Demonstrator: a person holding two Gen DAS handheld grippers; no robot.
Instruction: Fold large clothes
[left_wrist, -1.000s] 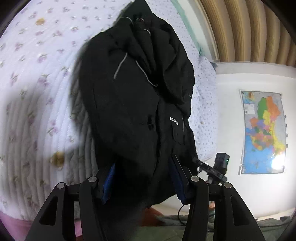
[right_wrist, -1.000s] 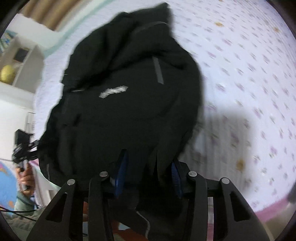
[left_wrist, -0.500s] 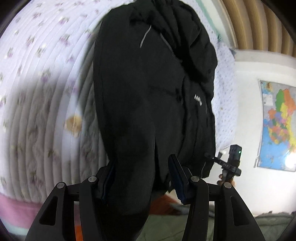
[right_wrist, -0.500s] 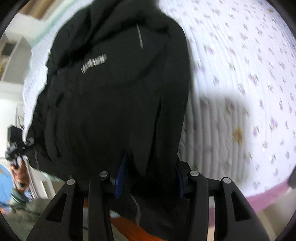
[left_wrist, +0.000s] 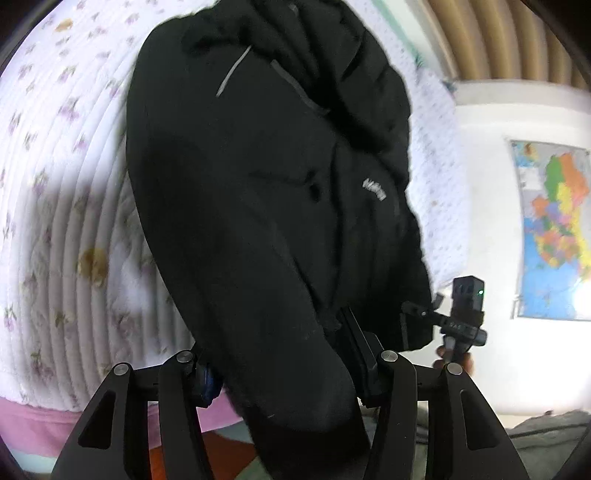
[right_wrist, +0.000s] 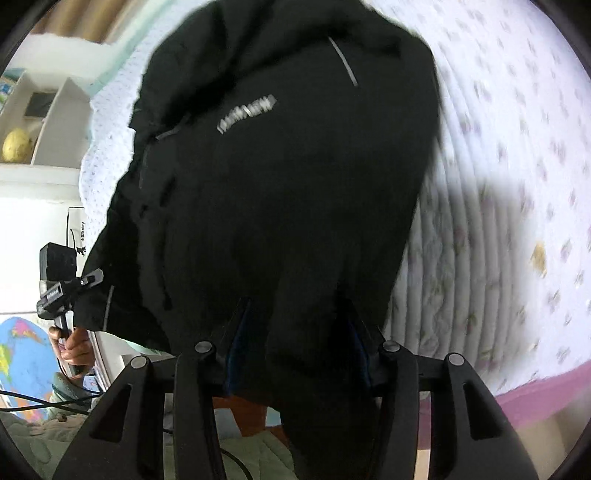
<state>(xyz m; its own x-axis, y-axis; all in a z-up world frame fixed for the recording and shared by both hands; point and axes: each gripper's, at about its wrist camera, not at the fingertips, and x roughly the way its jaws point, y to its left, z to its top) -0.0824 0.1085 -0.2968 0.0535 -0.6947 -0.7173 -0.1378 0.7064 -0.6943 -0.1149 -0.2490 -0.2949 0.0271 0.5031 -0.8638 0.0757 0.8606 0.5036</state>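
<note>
A large black jacket (left_wrist: 258, 177) with grey reflective stripes and a small white logo hangs between my two grippers, its upper part draped toward the bed. My left gripper (left_wrist: 280, 354) is shut on the jacket's lower edge; fabric fills the gap between the fingers. In the right wrist view the same jacket (right_wrist: 280, 192) fills the middle. My right gripper (right_wrist: 295, 343) is shut on its hem, with fabric bunched between the blue pads. The other gripper shows in each view, at the jacket's far edge (left_wrist: 463, 314) (right_wrist: 61, 284).
A white quilted bedspread with purple flowers (left_wrist: 55, 155) (right_wrist: 517, 147) lies under the jacket, with a pink edge (right_wrist: 546, 391) at the front. A coloured wall map (left_wrist: 554, 236) hangs to the right. White shelves (right_wrist: 33, 122) stand at left. Grey-green cloth lies on the floor (right_wrist: 55, 435).
The jacket has swung and shifted in both views, pulled nearer the bed's front edge. Both grippers stay shut on it.
</note>
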